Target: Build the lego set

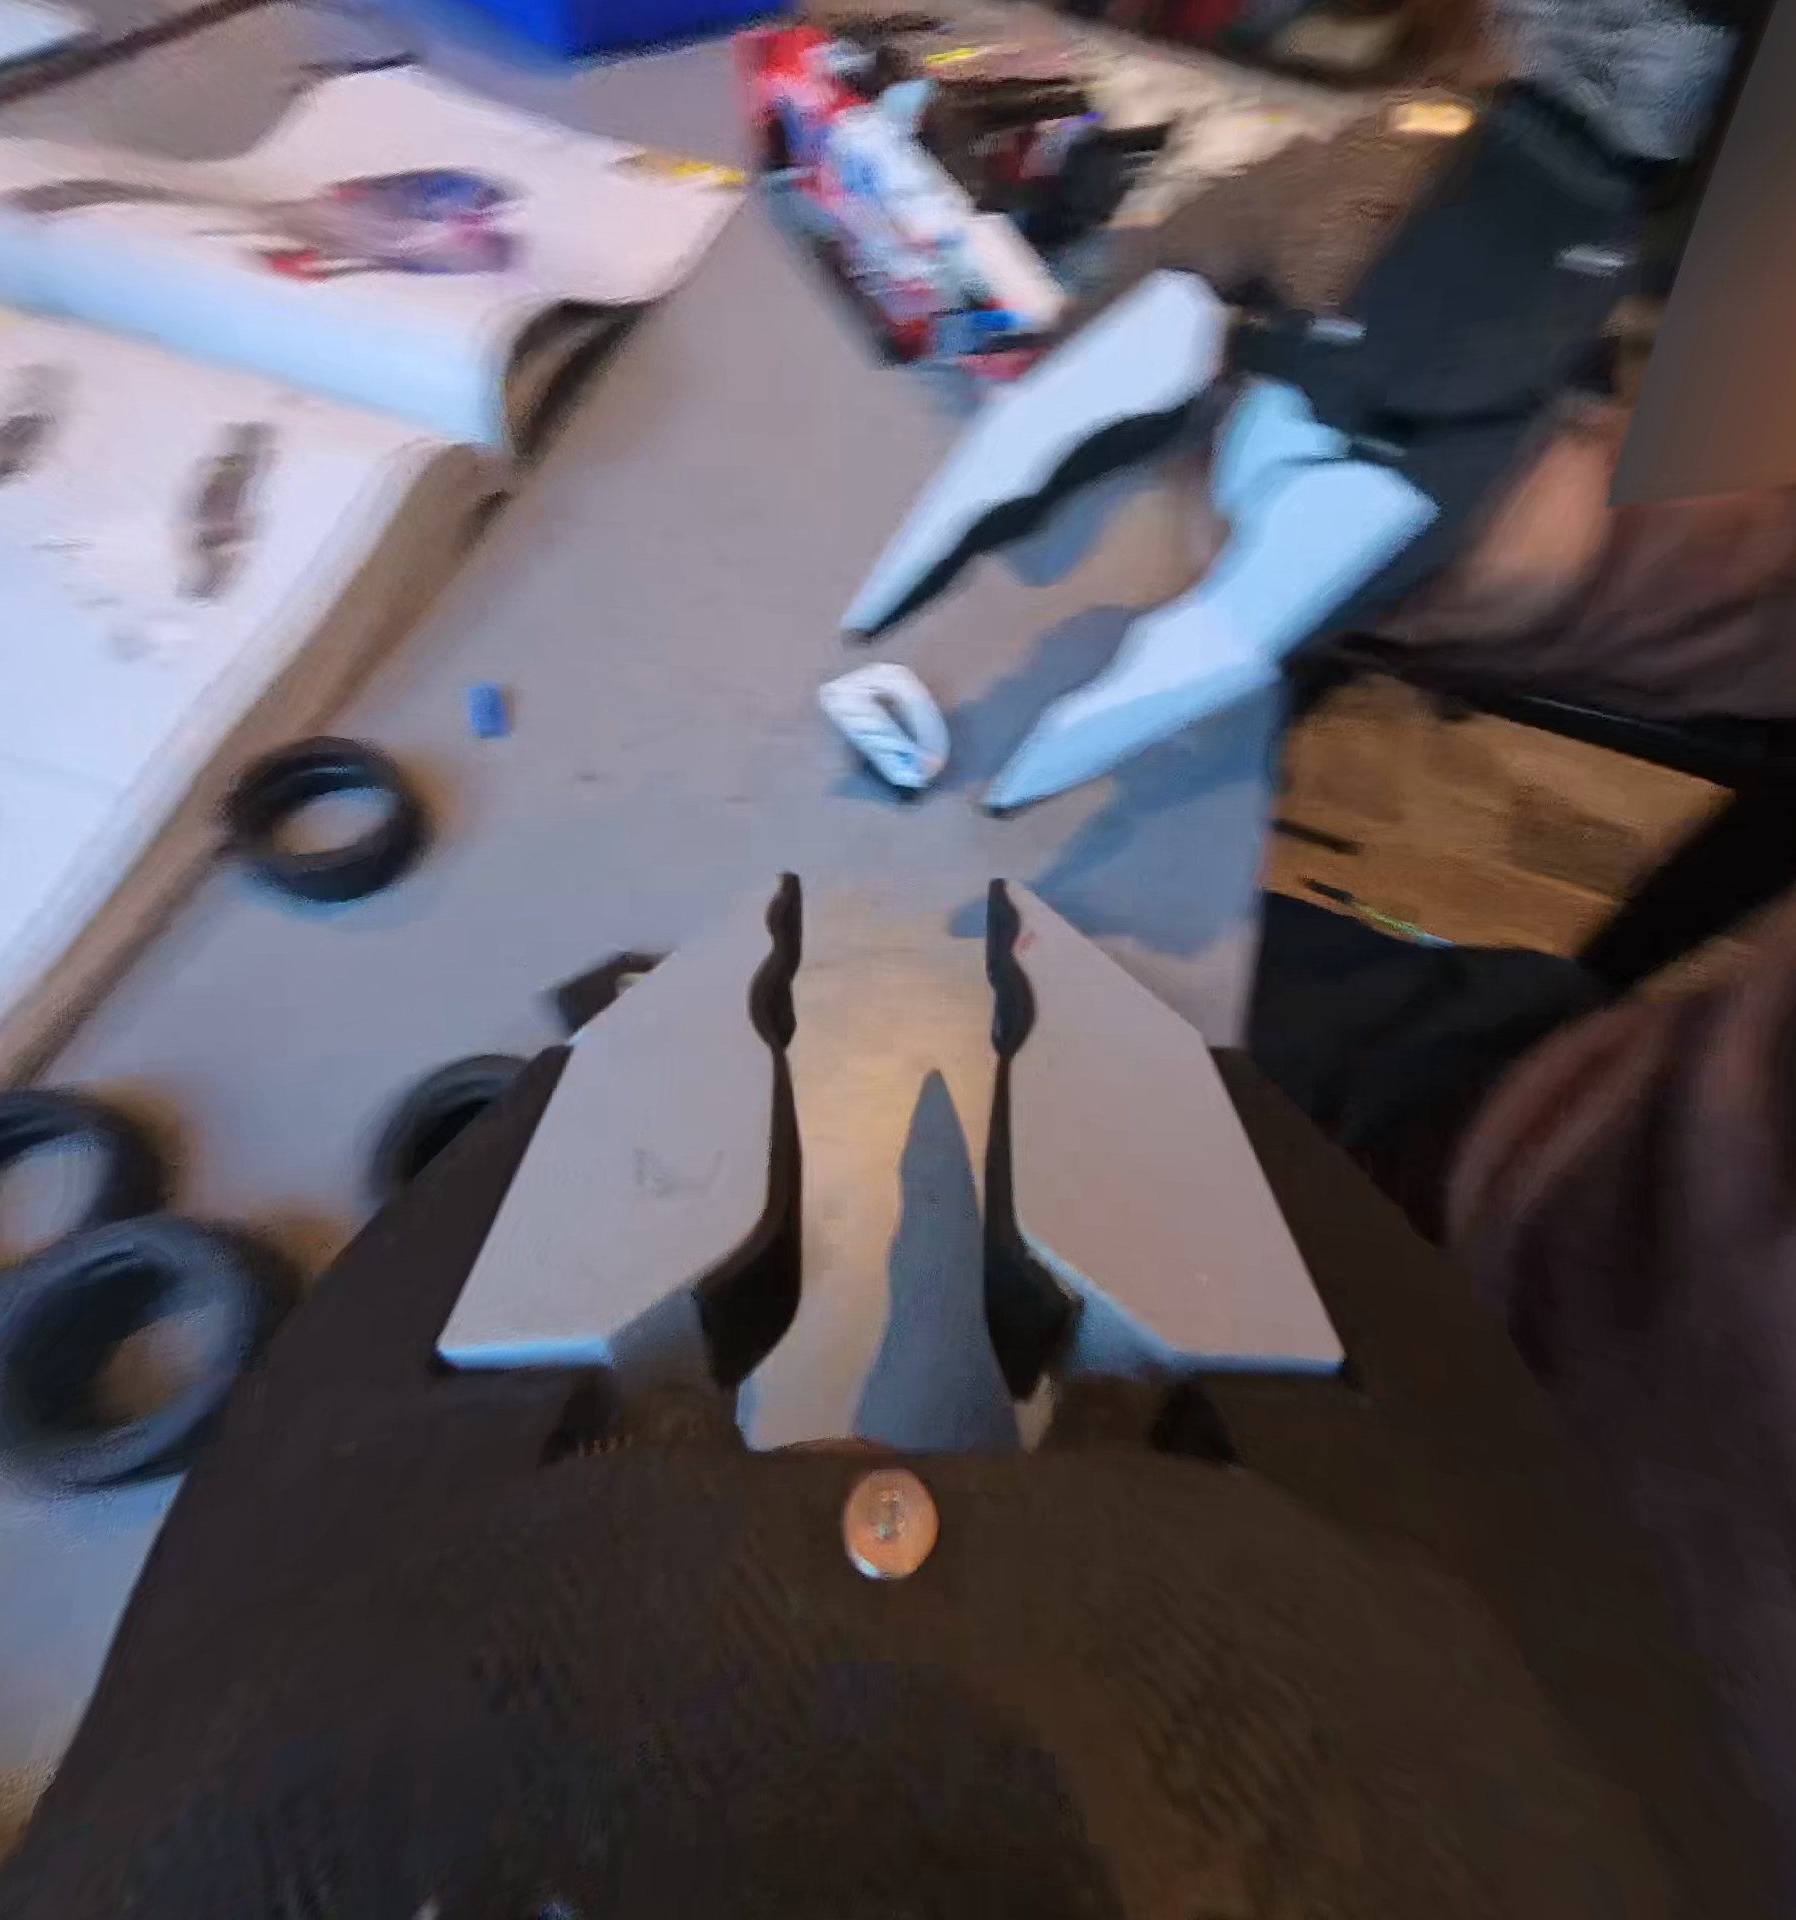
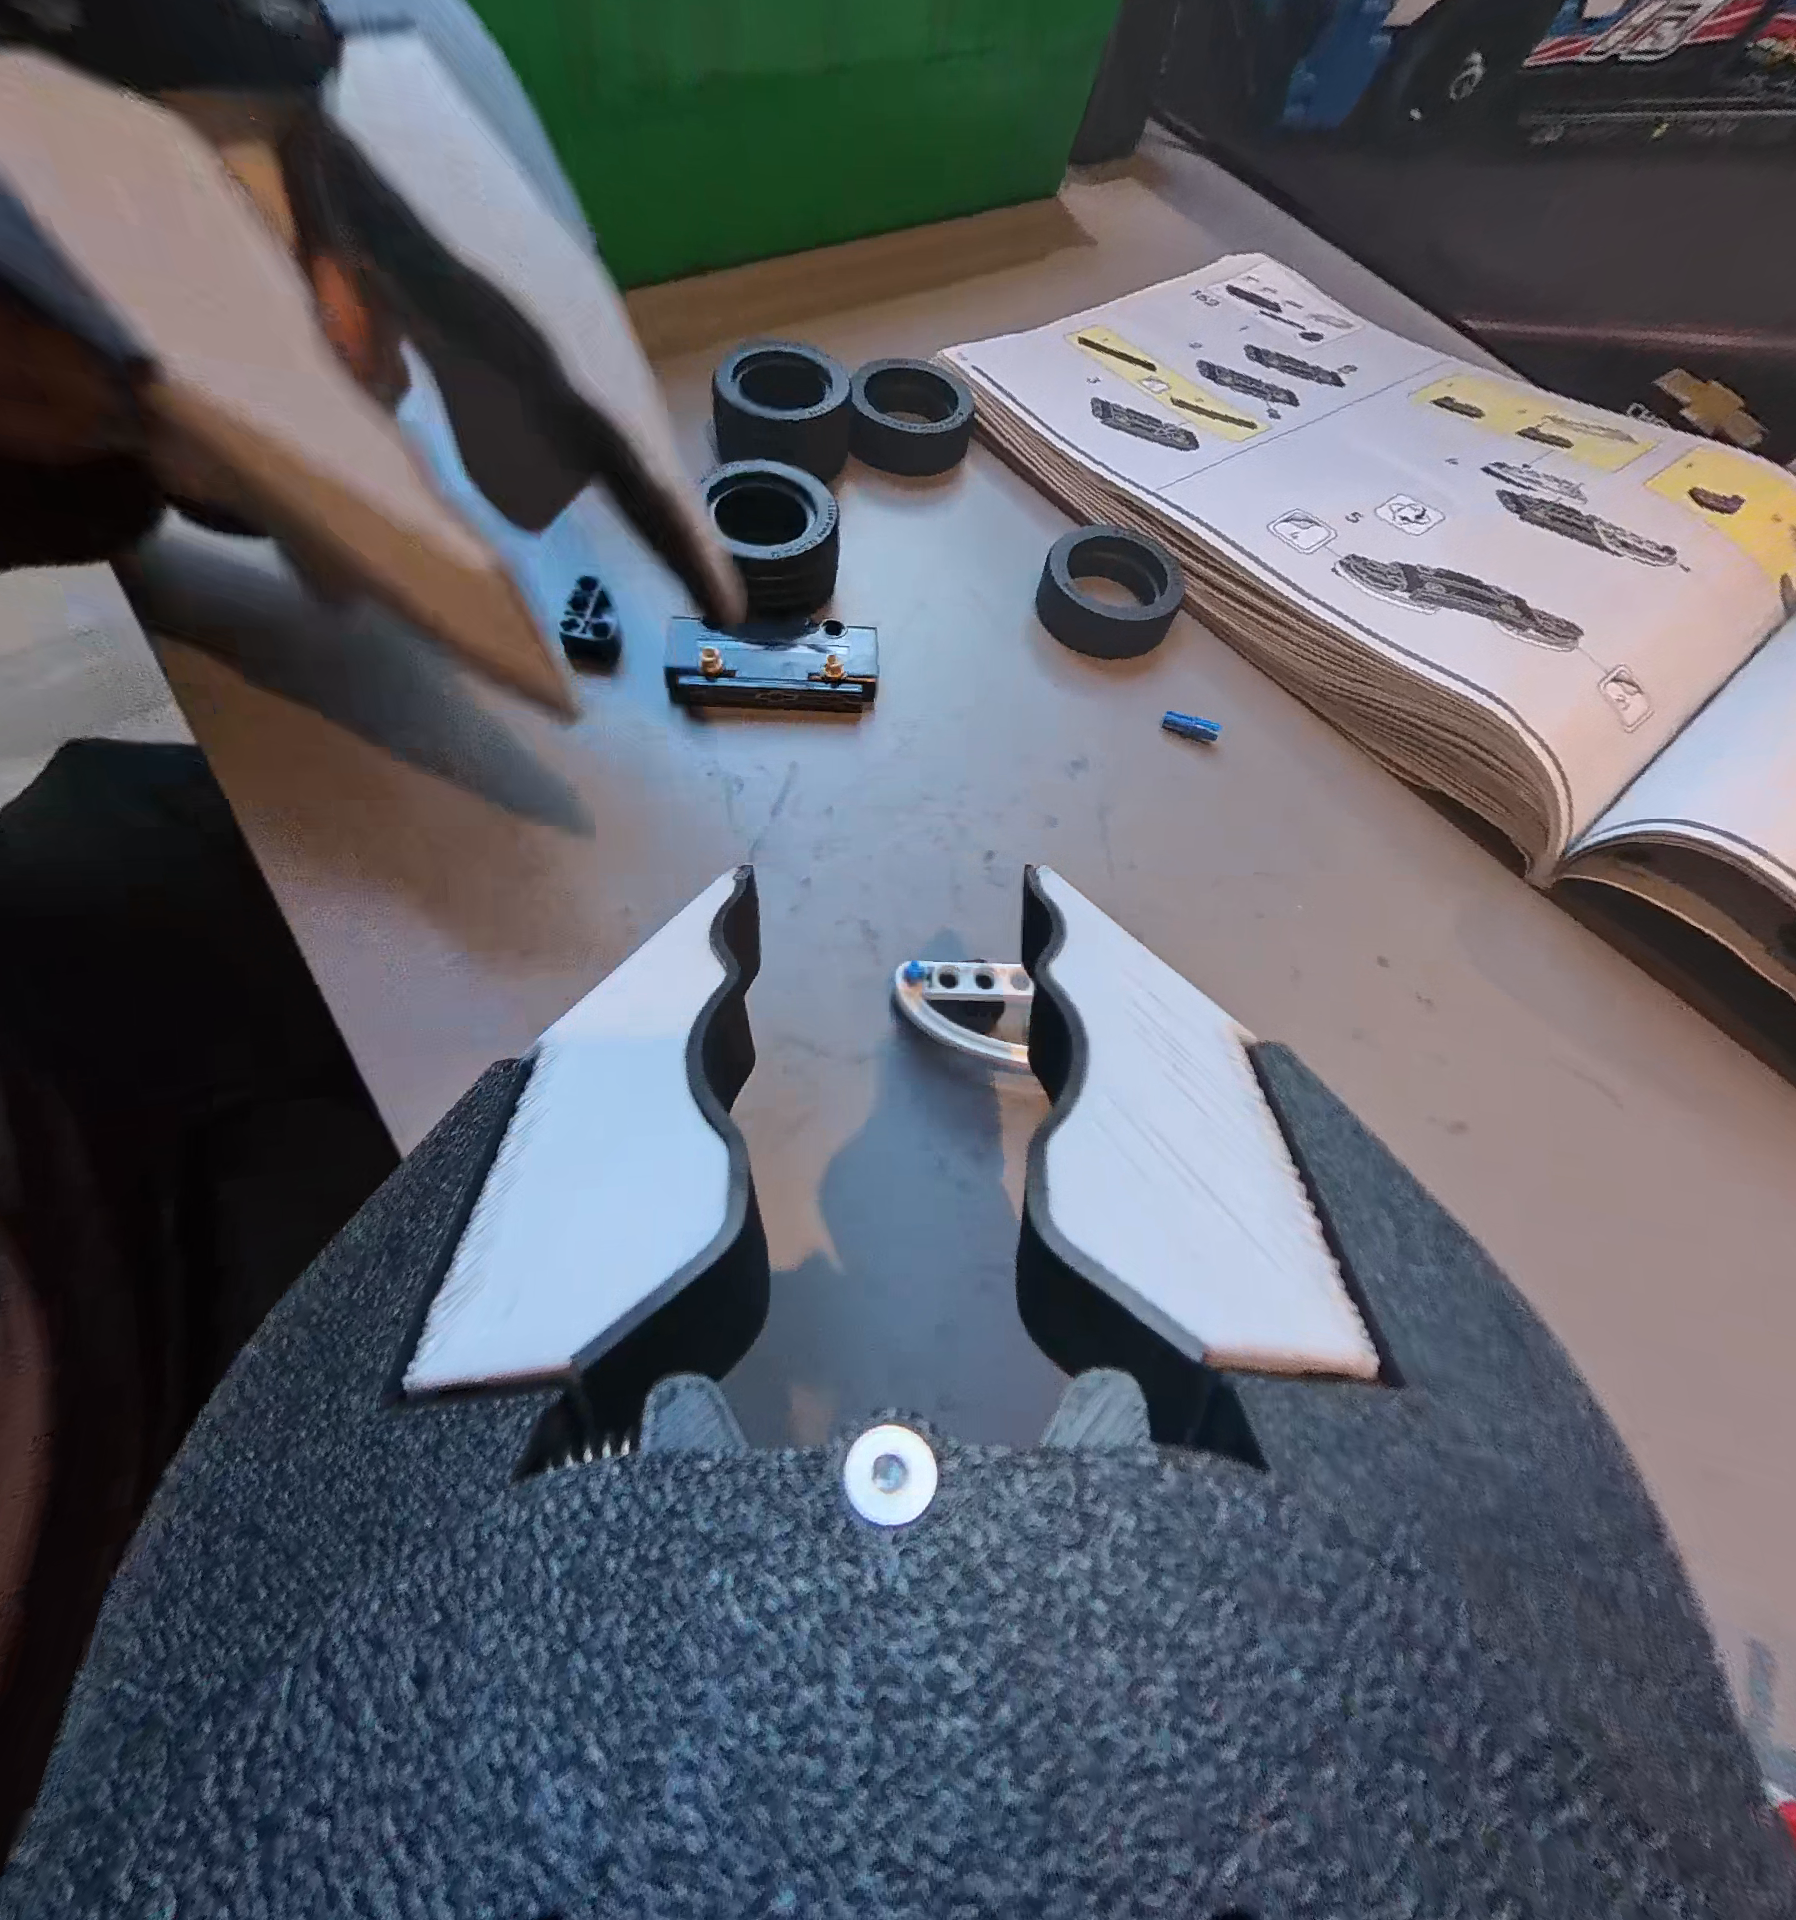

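Right gripper hangs with jaws spread, the white curved piece on the surface just beside its right finger. Centre it before closing. Farther off, left gripper, also spread, nears the black bumper assembly.

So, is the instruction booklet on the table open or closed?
Open. In the right wrist view the instruction booklet lies spread flat on the table, with printed pages facing up and the page stack visible along its near edge.
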Motion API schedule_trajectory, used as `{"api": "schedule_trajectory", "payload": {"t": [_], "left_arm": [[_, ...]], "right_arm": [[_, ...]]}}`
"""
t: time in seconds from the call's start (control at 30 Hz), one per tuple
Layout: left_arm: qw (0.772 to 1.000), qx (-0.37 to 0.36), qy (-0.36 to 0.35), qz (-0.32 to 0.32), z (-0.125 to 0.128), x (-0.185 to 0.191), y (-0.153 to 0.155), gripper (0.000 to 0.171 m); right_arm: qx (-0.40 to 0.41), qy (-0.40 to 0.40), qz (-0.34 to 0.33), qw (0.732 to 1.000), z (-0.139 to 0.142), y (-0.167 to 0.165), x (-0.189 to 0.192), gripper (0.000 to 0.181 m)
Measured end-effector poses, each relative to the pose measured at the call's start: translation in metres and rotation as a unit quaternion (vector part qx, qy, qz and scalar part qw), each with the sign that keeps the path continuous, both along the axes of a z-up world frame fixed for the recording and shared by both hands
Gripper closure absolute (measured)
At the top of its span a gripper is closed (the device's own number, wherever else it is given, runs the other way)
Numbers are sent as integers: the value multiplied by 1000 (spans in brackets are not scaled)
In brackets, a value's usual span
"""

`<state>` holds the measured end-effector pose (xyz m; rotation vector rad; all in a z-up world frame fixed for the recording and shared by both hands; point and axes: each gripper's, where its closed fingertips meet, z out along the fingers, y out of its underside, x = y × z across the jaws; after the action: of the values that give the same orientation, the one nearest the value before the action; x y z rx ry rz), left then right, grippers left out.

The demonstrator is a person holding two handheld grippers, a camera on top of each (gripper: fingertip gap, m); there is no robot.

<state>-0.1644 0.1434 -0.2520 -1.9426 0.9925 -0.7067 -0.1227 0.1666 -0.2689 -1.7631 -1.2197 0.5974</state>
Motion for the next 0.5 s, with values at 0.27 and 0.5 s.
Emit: {"api": "schedule_trajectory", "payload": {"t": [0.27, 0.5], "left_arm": [[994, 16, 75, 84, 51, 4, 140, 139], [975, -72, 164, 132, -19, -9, 229, 143]], "right_arm": [[-17, 23, -6, 1000, 6, 8, 8, 134], [-12, 21, -4, 1000, 5, 2, 13, 136]]}}
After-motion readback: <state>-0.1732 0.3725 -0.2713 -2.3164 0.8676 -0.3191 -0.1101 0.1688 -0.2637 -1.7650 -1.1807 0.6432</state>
